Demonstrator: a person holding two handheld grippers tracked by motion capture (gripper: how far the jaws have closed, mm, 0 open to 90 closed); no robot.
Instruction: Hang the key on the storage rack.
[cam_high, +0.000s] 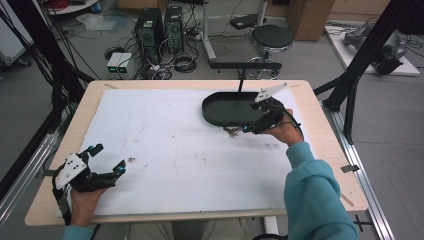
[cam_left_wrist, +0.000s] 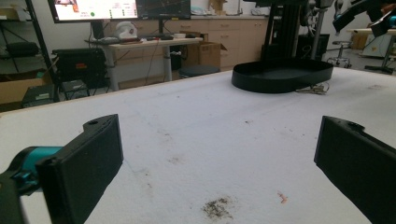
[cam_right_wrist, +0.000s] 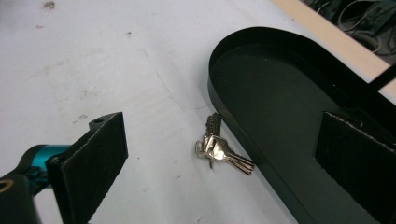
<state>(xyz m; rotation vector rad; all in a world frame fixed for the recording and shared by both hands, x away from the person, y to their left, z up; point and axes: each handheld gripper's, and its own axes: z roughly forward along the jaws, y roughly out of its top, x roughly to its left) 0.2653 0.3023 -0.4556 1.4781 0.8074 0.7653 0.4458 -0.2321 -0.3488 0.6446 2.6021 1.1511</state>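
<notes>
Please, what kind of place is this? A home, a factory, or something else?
Most likely a robotics or research lab. Desktop computer towers stand on the floor among loose cables, a monitor glows above a workbench, and the work table sits inside a black metal frame.

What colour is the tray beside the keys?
Black tray, plain, no pattern; keys are silver. Clearest in the right gripper view.

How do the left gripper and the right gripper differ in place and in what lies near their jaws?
The left gripper is at the near left of the table, over bare white surface; the right gripper is at the far right, by the black tray. A bunch of keys lies between the right gripper's jaws; nothing lies between the left gripper's. Both are open and hold nothing.
</notes>
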